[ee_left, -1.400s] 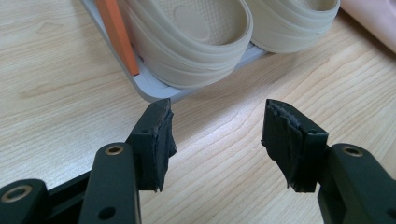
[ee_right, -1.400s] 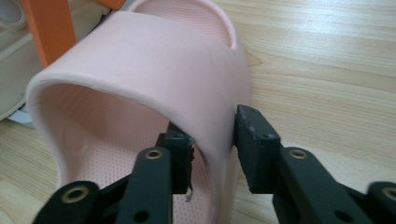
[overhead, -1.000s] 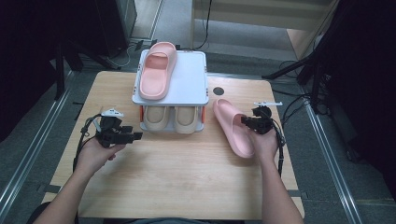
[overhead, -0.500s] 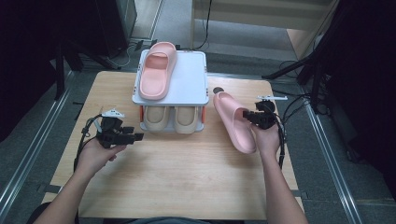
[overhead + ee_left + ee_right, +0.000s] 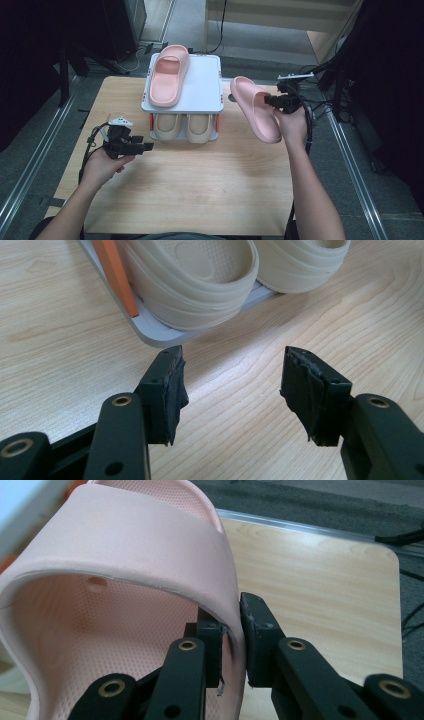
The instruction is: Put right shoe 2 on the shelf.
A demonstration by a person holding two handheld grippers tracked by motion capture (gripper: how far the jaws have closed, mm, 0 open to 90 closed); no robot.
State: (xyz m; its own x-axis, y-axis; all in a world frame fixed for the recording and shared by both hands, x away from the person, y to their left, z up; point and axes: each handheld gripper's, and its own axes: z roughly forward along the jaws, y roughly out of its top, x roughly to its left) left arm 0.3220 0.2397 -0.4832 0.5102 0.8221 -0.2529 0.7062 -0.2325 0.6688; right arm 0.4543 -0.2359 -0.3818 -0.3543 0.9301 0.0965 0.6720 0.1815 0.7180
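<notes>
Pink slipper (image 5: 256, 111) now lifted off the table, right gripper (image 5: 274, 101) clamped on its strap; heading for rack top (image 5: 200, 90). Left gripper (image 5: 145, 147) idle, jaws wide, empty.

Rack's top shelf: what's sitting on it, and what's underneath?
One pink slipper lies on the white top shelf. Underneath, two beige slippers show their front ends; the shelf hides the rest.

My grippers (image 5: 232, 390) are black, with brass-ringed screw holes, worn taped pads (image 5: 305, 390), trailing black cables (image 5: 85, 160); forearms bare.
</notes>
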